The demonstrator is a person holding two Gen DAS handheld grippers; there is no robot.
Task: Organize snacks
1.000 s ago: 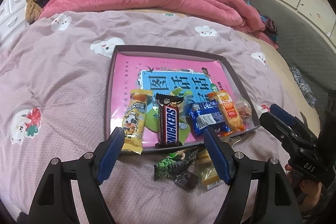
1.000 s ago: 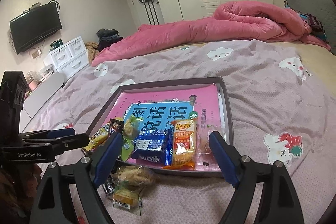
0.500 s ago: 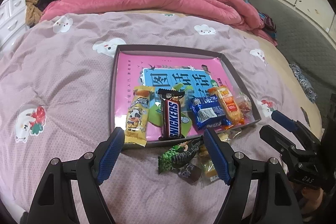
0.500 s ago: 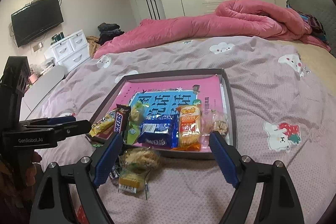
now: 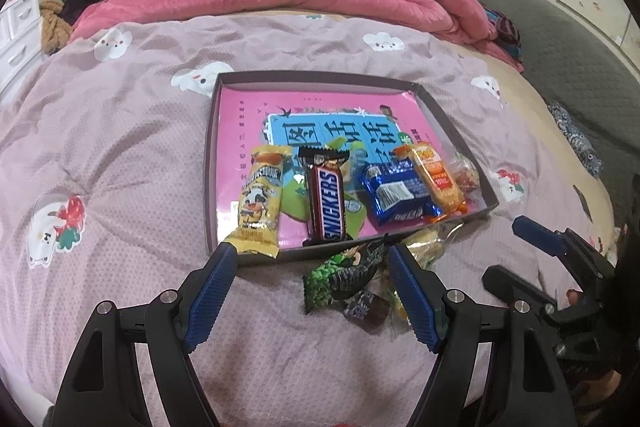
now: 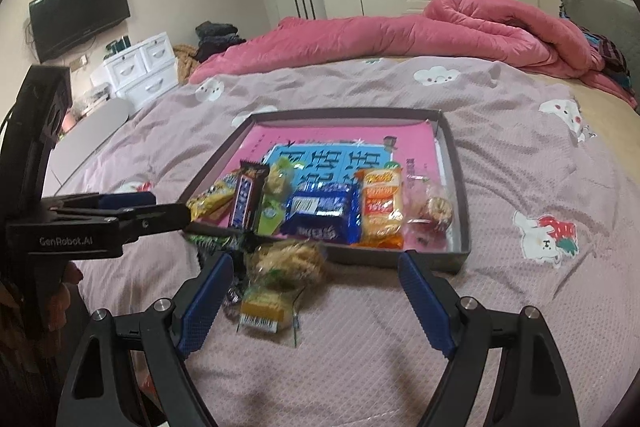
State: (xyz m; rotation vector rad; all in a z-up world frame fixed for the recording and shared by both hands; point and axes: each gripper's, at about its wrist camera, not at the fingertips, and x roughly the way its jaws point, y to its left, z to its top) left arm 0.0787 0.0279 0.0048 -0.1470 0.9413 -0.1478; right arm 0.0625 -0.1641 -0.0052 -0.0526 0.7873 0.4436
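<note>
On the mauve bedspread a shallow tray is set, and along its near edge snacks are lined up: at the left a yellow milk bar, then a Snickers bar, a blue biscuit pack and, rightmost, an orange wafer pack. Just outside the near rim a green packet is seen between the left gripper fingers, whose jaws are spread and empty. The right gripper is likewise held released over a clear-wrapped cake.

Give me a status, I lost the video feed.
Left gripper and right gripper both open, empty. Tray holds a row of snacks; loose snacks on the bedspread before it. Nothing in the way.
</note>
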